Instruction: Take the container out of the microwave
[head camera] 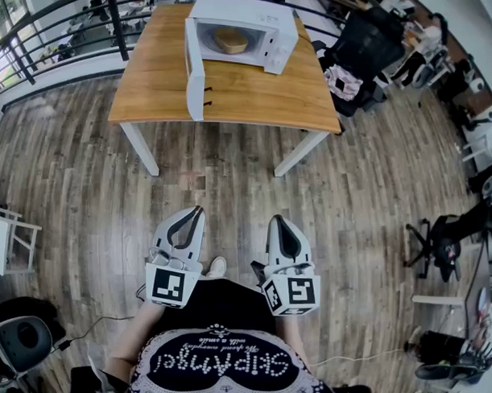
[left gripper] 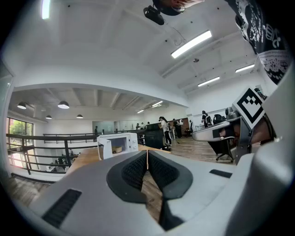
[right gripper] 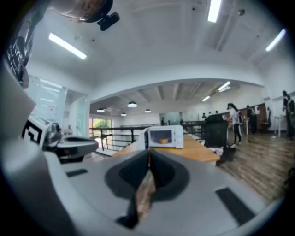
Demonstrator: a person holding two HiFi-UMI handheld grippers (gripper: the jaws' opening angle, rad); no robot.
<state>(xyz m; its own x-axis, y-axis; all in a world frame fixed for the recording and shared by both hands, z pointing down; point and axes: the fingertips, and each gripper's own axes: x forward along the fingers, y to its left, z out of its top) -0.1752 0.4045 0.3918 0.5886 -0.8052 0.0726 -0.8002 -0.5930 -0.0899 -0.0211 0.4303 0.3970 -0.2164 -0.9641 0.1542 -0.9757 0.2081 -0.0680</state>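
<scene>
A white microwave stands on a wooden table with its door swung open to the left. Inside it sits a round tan container. The microwave shows small and distant in the left gripper view, and the container shows inside the microwave in the right gripper view. My left gripper and right gripper are held side by side close to my body, well short of the table. Both are shut with nothing between the jaws.
A black office chair with clothing on it stands at the table's right end. A dark railing runs behind the table at the left. A white side table is at my left, more chairs at my right. Wooden floor lies between me and the table.
</scene>
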